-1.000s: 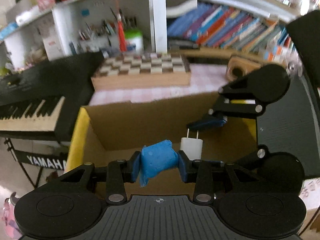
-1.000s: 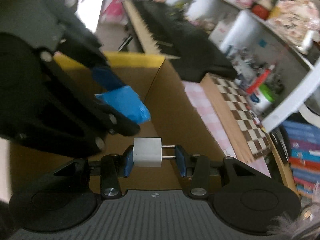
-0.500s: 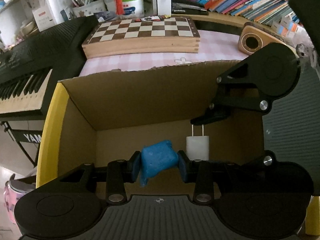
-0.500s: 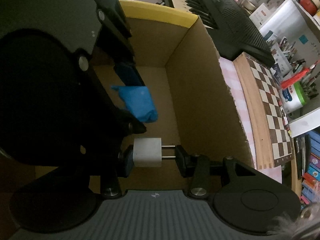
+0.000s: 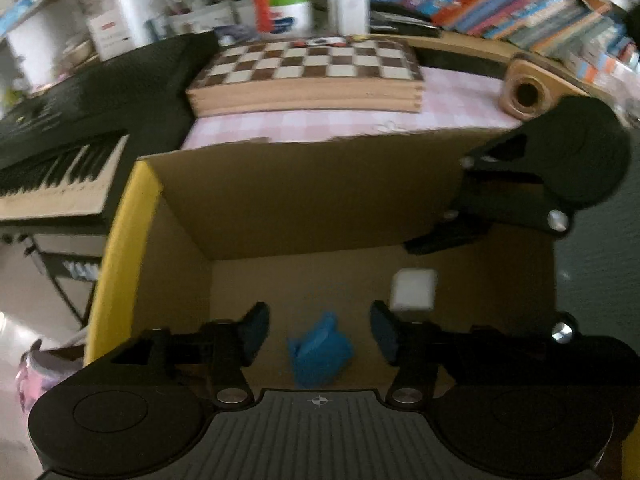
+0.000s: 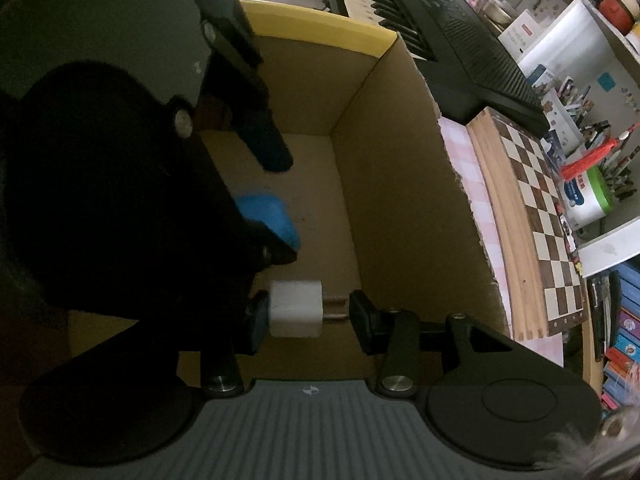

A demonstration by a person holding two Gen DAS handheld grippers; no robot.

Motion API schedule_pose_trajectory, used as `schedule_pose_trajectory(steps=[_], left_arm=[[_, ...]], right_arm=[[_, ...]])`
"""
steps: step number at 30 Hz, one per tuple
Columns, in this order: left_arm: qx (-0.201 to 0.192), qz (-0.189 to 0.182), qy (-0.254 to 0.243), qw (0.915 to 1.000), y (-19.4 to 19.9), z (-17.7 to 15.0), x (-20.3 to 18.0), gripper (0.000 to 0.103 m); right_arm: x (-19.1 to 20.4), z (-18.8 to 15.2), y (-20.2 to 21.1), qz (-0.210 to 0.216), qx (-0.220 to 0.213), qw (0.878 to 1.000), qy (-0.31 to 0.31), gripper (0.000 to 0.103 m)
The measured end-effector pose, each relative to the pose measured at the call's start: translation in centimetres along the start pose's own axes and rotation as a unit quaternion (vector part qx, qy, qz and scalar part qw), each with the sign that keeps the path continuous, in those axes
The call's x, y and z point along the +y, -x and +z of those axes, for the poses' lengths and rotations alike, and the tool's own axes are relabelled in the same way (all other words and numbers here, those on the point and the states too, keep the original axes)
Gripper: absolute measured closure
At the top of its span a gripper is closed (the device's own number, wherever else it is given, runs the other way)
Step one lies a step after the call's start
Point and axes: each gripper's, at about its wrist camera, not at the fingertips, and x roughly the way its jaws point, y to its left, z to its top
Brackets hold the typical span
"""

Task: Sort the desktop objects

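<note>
Inside the open brown cardboard box with a yellow-taped rim (image 5: 120, 240), your left gripper (image 5: 318, 330) has its jaws spreading apart, and the crumpled blue soft lump (image 5: 320, 354) lies loose on the box floor between them, touched by neither pad: that item looks delivered. To its right, your right gripper (image 6: 306, 312) is only starting to part its jaws; the white cube-shaped plug adapter with two metal prongs (image 6: 296, 308) sits between the pads, prongs pointing at the right pad, and whether the pads press it cannot be told. Judged from this, one object is in, the second is on the point of release, and both tools need lifting clear. Beyond the box wall stand a black electric keyboard (image 5: 60, 136), a wooden chessboard case (image 5: 308, 76) on the pink checked tablecloth (image 5: 460, 96), and a small round-holed wooden block (image 5: 528, 94); the two grippers crowd each other in the box.
</note>
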Motion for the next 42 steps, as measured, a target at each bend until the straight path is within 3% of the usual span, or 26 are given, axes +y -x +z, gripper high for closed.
schedule_pose_trajectory(steps=[2,4,6,9,13,18,22,28,36,39,42], left_arm=[[0.0,0.006,0.018,0.9998,0.0,0.1,0.4,0.028],[-0.011,-0.002,0.02,0.9997,0.3,-0.1,0.5,0.026],[-0.025,0.007,0.02,0.9995,0.9,-0.3,0.4,0.025],[-0.055,0.019,0.026,0.998,2.4,-0.5,0.2,0.017],[-0.104,0.002,0.039,0.9937,5.4,-0.7,0.3,0.011],[-0.168,0.011,0.044,0.9847,9.5,-2.4,-0.4,0.004],[-0.213,0.022,0.051,0.9755,12.4,-4.5,-1.2,0.002],[-0.256,0.035,0.086,0.9621,15.6,-7.7,-0.9,0.001],[-0.298,0.065,0.12,0.9449,18.0,-12.4,-0.3,0.001],[-0.303,0.068,0.128,0.9419,18.8,-14.2,-0.1,0.001],[-0.303,0.065,0.129,0.9419,19.4,-16.2,-0.3,0.001]], right_arm=[[0.3,-0.1,0.1,-0.013,-0.005,1.0,0.007,0.048],[0.4,0.0,0.4,-0.02,-0.019,1.0,0.008,0.021],[0.5,0.1,0.9,-0.028,-0.028,0.999,0.0,0.014],[0.7,-0.1,1.6,-0.053,-0.04,0.998,-0.012,0.012],[0.8,-0.6,4.2,-0.094,-0.076,0.992,-0.043,0.009],[1.1,-1.9,8.3,-0.152,-0.134,0.973,-0.114,0.008],[2.0,-3.7,11.8,-0.18,-0.179,0.948,-0.195,0.007],[5.0,-6.1,16.0,-0.234,-0.219,0.9,-0.296,0.005],[8.9,-9.5,18.8,-0.302,-0.234,0.813,-0.439,0.005],[10.8,-10.1,19.5,-0.318,-0.236,0.794,-0.46,0.005],[13.3,-10.4,20.0,-0.325,-0.234,0.789,-0.466,0.005]])
